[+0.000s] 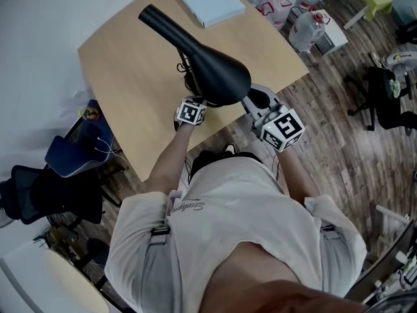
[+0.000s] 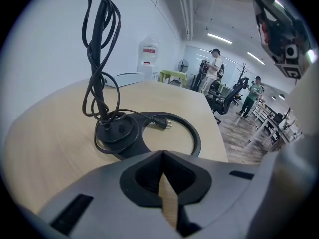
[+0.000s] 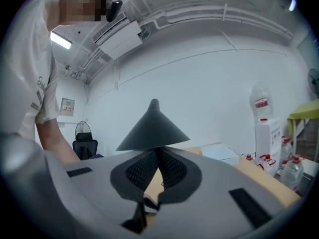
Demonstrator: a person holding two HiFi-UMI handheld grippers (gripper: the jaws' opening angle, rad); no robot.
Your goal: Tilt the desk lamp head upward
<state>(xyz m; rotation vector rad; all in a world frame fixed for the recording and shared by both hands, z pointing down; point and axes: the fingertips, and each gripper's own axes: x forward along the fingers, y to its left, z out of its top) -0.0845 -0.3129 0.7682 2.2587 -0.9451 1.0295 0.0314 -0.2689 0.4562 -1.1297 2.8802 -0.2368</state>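
While the right gripper (image 3: 158,152) had its jaws pinched together on the rim of the black lamp head (image 1: 210,69), tilted above the desk's (image 1: 127,83) near edge, the left gripper (image 2: 162,156) sat closed and empty just short of the lamp base (image 2: 117,131).

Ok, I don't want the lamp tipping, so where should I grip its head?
Likely the lamp head at its wide lower rim, from below on the near side: the cone narrows upward, and the right gripper points at that rim.
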